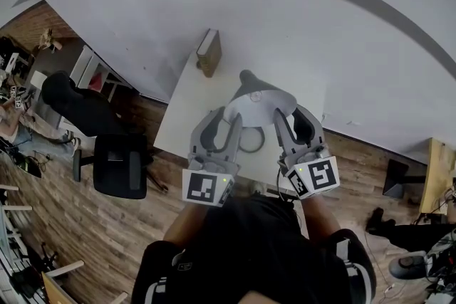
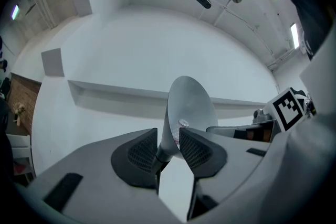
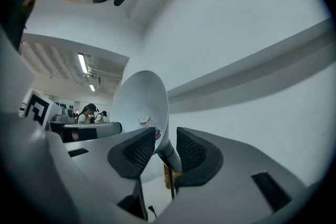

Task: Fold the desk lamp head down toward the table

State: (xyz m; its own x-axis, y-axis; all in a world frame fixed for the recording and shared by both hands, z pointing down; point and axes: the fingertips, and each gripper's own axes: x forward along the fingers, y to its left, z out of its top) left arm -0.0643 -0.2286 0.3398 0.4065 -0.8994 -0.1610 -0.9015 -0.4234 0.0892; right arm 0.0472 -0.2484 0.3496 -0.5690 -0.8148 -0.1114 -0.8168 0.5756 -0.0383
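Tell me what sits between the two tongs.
The lamp head, gripped at its narrow end by both the left tongs and the right tongs; the head view shows it between them.
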